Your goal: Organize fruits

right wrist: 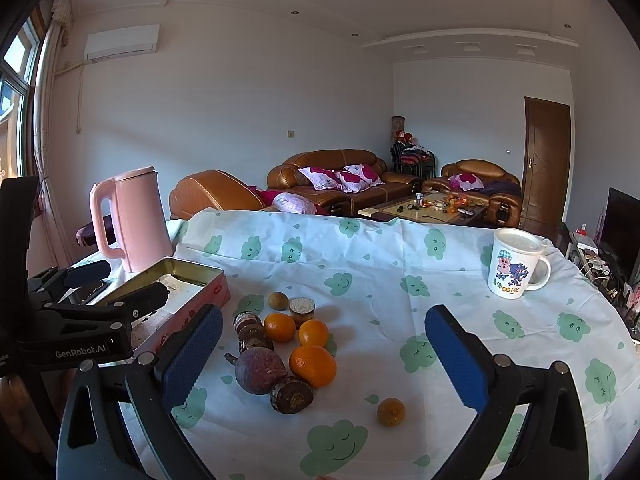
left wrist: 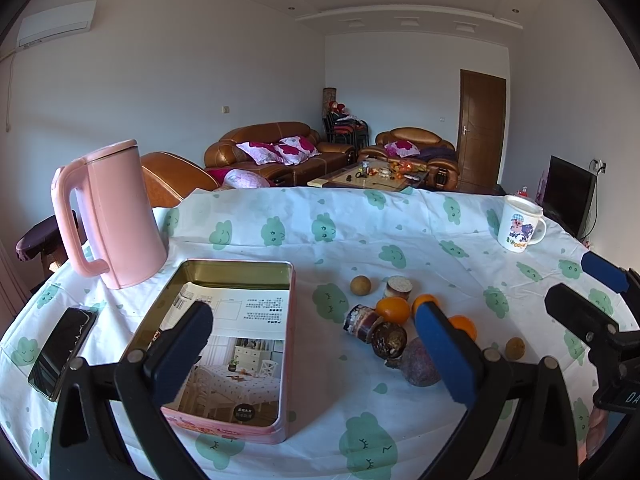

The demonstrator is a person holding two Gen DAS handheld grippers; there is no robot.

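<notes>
A cluster of fruit lies on the cloud-print tablecloth: three oranges [right wrist: 312,365], a dark purple fruit [right wrist: 258,371], dark round pieces [right wrist: 291,395], a cut piece [right wrist: 301,308] and small brown fruits [right wrist: 391,411]. The oranges also show in the left wrist view [left wrist: 393,309]. An open pink tin [left wrist: 224,276] with a paper inside sits left of the fruit. My left gripper [left wrist: 316,356] is open and empty, hovering over the tin's right edge. My right gripper [right wrist: 324,356] is open and empty, above the fruit cluster.
A pink kettle [left wrist: 116,216] stands at the back left. A phone [left wrist: 62,352] lies at the left table edge. A white cartoon mug [right wrist: 516,264] stands at the back right. Sofas and a coffee table are beyond the table.
</notes>
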